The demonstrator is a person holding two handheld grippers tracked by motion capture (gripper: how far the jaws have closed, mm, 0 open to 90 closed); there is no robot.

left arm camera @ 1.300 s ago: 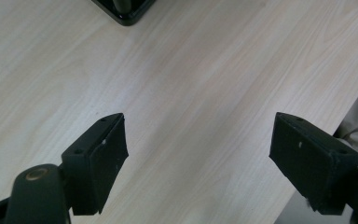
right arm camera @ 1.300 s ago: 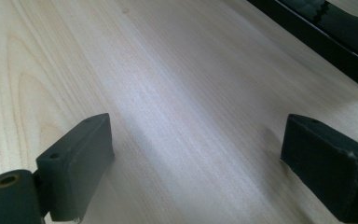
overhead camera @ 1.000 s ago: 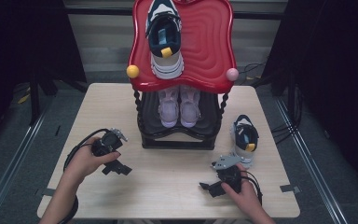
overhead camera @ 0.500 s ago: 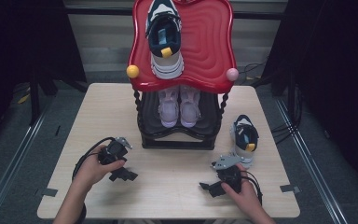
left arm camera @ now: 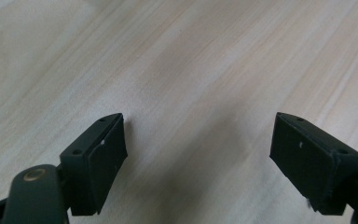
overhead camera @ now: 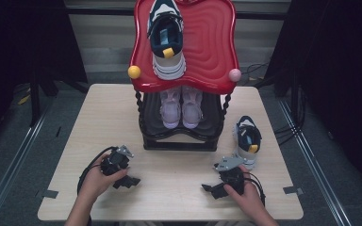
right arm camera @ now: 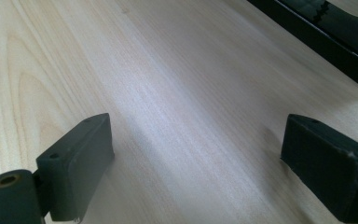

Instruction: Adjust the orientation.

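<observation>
At the left of the high view we find the left gripper (overhead camera: 125,181) low over the wooden table (overhead camera: 99,117), held in a hand (overhead camera: 96,181) near the front edge. In the left gripper view its two black jaws stand wide apart, with bare wood grain between them and nothing gripped.

Moving toward the middle, we see a black shoe rack (overhead camera: 179,139) with a red top shelf (overhead camera: 212,47). A navy and white sneaker (overhead camera: 166,40) lies on the left half of that red shelf, and a pair of pale pink shoes (overhead camera: 181,107) sits on the lower shelf beneath it. A yellow knob (overhead camera: 134,72) and a pink knob (overhead camera: 234,75) mark the shelf's front corners.

Further right, the right gripper (overhead camera: 214,190) rests in the other hand (overhead camera: 245,195) near the table's front edge. In the right gripper view its jaws are likewise spread, holding nothing, with the rack's black base at the upper right.

Just behind that hand, a second navy and white sneaker (overhead camera: 247,140) stands on the table to the right of the rack, close to the gripper's grey plate but apart from the jaws.
</observation>
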